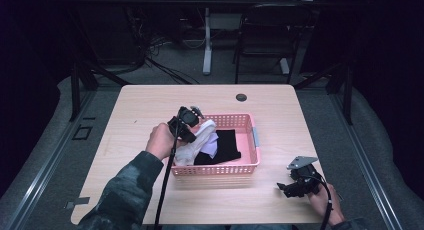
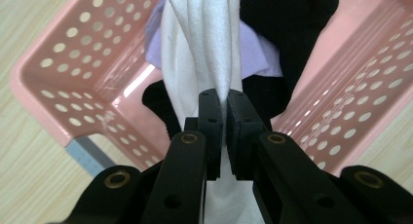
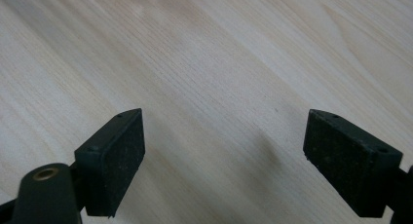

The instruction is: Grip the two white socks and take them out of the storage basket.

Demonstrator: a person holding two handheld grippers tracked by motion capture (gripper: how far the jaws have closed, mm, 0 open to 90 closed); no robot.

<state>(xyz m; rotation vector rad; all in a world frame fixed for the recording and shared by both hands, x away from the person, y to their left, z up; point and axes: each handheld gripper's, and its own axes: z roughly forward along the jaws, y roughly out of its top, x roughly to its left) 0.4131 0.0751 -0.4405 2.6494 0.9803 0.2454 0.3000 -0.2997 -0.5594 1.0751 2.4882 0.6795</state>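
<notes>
A pink perforated basket [image 1: 235, 121] stands mid-table and holds cloths: a white one [image 1: 197, 142], a pale lilac one [image 1: 212, 146] and a black one [image 1: 226, 146]. Over the basket's left end, my left gripper [image 1: 196, 121] is shut on the white cloth. In the left gripper view the white cloth [image 2: 204, 53] is pinched between the pads [image 2: 210, 112] and hangs in folds above the basket [image 2: 73, 73], with the lilac cloth [image 2: 253, 53] and black cloth [image 2: 292, 19] beneath. My right gripper [image 1: 287, 187] rests near the table's front right, open, with bare wood between its fingers [image 3: 117, 156].
The basket has a grey tag [image 1: 255, 136] on its right end. A dark round grommet [image 1: 241, 97] sits in the table near the far edge. Beyond the table stand a chair [image 1: 265, 35] and a desk leg [image 1: 207, 40] with cables.
</notes>
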